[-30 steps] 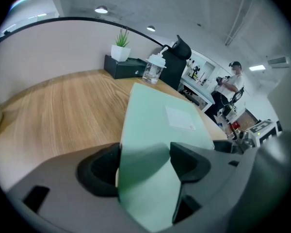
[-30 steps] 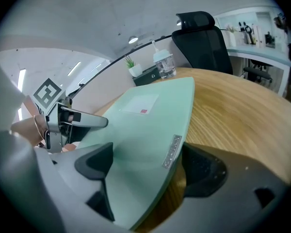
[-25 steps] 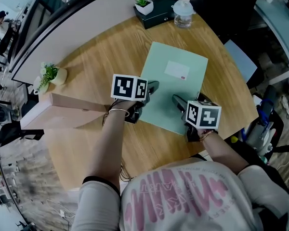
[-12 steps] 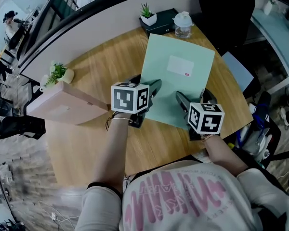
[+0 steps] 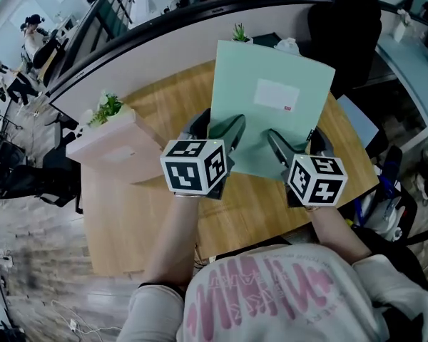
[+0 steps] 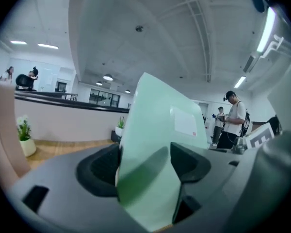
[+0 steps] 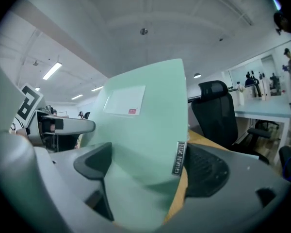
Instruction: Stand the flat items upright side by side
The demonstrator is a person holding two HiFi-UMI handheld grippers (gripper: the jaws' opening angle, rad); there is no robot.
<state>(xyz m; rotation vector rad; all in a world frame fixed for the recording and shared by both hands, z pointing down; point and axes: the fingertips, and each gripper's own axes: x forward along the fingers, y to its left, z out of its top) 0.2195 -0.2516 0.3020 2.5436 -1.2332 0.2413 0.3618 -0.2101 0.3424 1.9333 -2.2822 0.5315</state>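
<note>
A mint-green flat folder (image 5: 271, 112) with a white label is lifted off the wooden table (image 5: 157, 105) and tilts steeply up, label facing me. My left gripper (image 5: 217, 125) is shut on its lower left edge and my right gripper (image 5: 297, 141) is shut on its lower right edge. In the left gripper view the folder (image 6: 160, 125) fills the gap between the jaws. The right gripper view shows the folder (image 7: 145, 120) pinched the same way. A pink flat box (image 5: 118, 148) lies on the table to the left, also visible as the pink box (image 6: 5, 125) at the left edge.
A potted plant (image 5: 107, 109) stands behind the pink box. At the table's back sit a small plant (image 5: 240, 33), a black box (image 5: 267, 40) and a glass jar (image 5: 289, 46), partly hidden by the folder. A black chair (image 5: 349, 27) and a blue sheet (image 5: 357, 120) are to the right.
Both grippers have risen with the green folder, which went from lying flat on the table to tilting steeply up. The pink box has stayed in place.
</note>
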